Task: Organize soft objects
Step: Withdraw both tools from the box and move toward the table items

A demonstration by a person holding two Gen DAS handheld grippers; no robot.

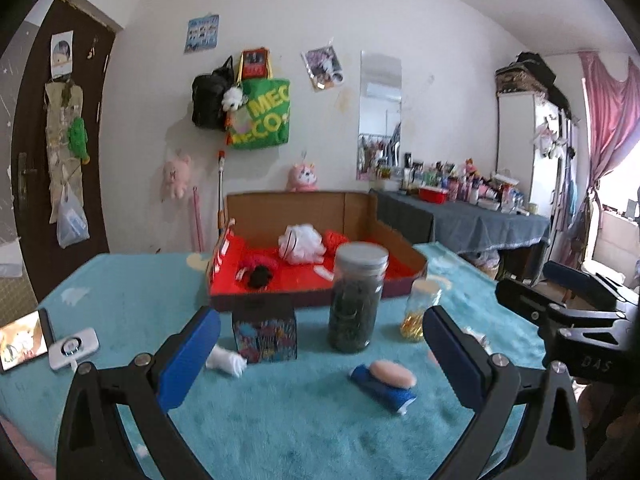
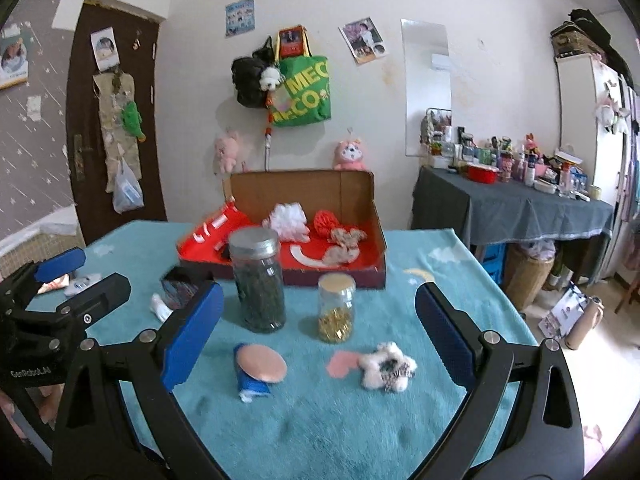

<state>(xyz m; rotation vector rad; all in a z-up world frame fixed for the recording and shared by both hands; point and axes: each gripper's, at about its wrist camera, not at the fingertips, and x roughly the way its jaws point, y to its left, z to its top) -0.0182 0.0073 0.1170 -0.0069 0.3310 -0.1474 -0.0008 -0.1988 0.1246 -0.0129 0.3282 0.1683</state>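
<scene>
Turquoise plush covering the desk, walls hung with bags and toys behind. Nearest, both tools hovering with jaws spread wide and empty — left gripper, right gripper. Just beyond, still loose on the plush: pink puff on a blue roll, fluffy white scrunchie, white sock. Then two jars, apparently hard items to leave. Farthest, the red-lined box already holding a white pouf. Mid-sort, between picks; next likely a descent and closing on one loose piece — then a carry over the jars.

"MEC" and "CO" on green tote bag, "GenRobot.AI" on left claw
</scene>
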